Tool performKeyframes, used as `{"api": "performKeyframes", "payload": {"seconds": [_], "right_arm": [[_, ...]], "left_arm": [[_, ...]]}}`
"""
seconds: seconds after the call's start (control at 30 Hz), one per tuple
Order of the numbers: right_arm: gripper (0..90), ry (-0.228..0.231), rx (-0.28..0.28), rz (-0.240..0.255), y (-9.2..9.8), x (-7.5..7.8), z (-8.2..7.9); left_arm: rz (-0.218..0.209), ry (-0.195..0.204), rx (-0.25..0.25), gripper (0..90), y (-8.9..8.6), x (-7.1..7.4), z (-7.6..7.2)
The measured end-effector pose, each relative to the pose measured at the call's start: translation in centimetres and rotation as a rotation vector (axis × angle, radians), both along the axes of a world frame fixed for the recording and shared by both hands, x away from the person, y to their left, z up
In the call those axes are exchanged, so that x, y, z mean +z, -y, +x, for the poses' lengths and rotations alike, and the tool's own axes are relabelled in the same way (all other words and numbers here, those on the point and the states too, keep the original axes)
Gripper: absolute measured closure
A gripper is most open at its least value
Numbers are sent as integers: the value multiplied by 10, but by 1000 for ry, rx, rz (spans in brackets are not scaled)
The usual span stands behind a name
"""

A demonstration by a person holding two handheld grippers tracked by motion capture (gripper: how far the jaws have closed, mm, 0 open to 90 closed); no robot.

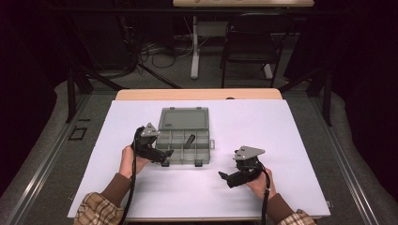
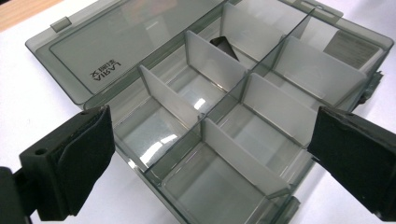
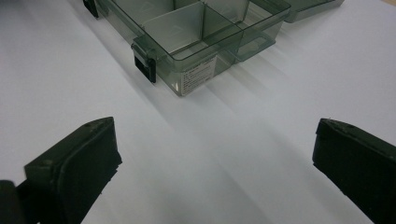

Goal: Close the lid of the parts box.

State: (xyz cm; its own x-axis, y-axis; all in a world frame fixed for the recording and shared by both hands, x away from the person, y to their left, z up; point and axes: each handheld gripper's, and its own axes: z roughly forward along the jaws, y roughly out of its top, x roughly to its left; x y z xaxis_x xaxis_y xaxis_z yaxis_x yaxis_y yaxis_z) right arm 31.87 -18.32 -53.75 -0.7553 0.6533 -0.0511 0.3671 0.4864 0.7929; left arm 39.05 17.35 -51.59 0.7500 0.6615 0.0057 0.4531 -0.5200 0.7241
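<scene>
Now, left gripper point(image 1: 166, 153): jaws spread wide, grasping nothing, at the front left corner of the organizer box point(image 2: 224, 116).
Right gripper point(image 1: 224, 176): jaws parted, empty, hovering over the white table sheet point(image 3: 224, 154).
Organizer box: open, lid point(image 2: 126, 42) laid back; just ahead of the left jaws, well ahead of the right ones.
Dark item point(image 1: 189, 140): inside a compartment beyond the left gripper.

White table point(image 1: 263, 140), open compartment box point(image 1: 183, 136)
</scene>
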Motion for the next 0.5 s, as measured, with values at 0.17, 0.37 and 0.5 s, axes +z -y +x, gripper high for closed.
{"api": "performKeyframes", "payload": {"seconds": [0.17,0.37,0.5], "right_arm": [[0,5,1,-1,-1,1,-1],[0,9,7,0,-1,2,-1],[0,8,6,4,-1,2,-1]], "left_arm": [[21,-16,-2,0,3,-5,4],[38,-21,8,0,6,-9,7],[52,-27,12,27,9,-11,8]]}}
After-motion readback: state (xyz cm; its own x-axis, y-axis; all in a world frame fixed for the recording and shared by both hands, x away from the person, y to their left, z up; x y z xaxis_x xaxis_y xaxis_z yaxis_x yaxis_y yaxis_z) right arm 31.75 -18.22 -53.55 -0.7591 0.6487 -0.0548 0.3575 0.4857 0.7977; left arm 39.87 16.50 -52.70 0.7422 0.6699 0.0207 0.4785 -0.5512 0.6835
